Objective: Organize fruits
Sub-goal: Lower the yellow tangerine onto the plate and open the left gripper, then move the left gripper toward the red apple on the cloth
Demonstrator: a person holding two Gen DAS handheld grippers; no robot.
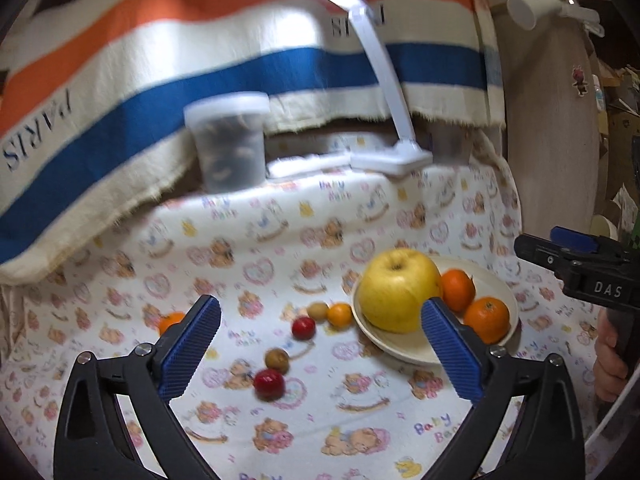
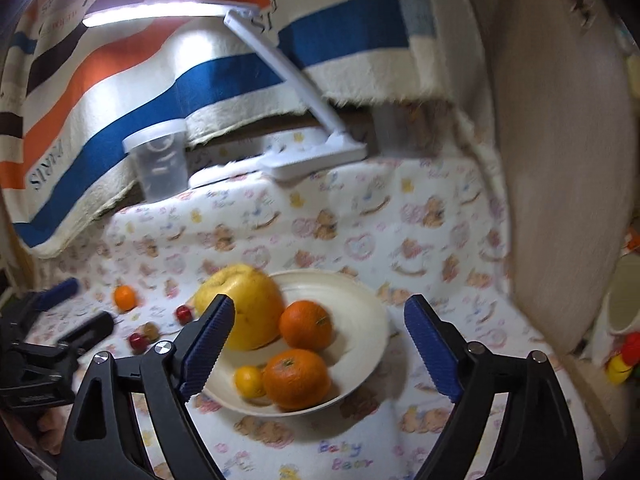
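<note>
A cream plate (image 1: 498, 288) (image 2: 360, 300) holds a big yellow apple (image 1: 398, 290) (image 2: 244, 304) and two oranges (image 1: 486, 318) (image 2: 306, 324). In the right wrist view a small yellow-orange citrus (image 2: 249, 380) lies in the plate's front. Loose on the cloth left of the plate are two red fruits (image 1: 269, 384), two brown ones (image 1: 277, 360), a small orange citrus (image 1: 339, 314) and another orange (image 1: 170, 320) (image 2: 125, 297). My left gripper (image 1: 320, 344) is open and empty above the loose fruits. My right gripper (image 2: 320, 344) is open and empty over the plate.
A lidded clear container (image 1: 228, 144) (image 2: 160, 164) and a white desk lamp (image 1: 394, 158) (image 2: 316, 152) stand at the back. A striped towel (image 1: 120, 80) hangs behind. A wooden panel (image 2: 560, 160) closes the right side. The bear-print cloth (image 1: 320, 420) covers the table.
</note>
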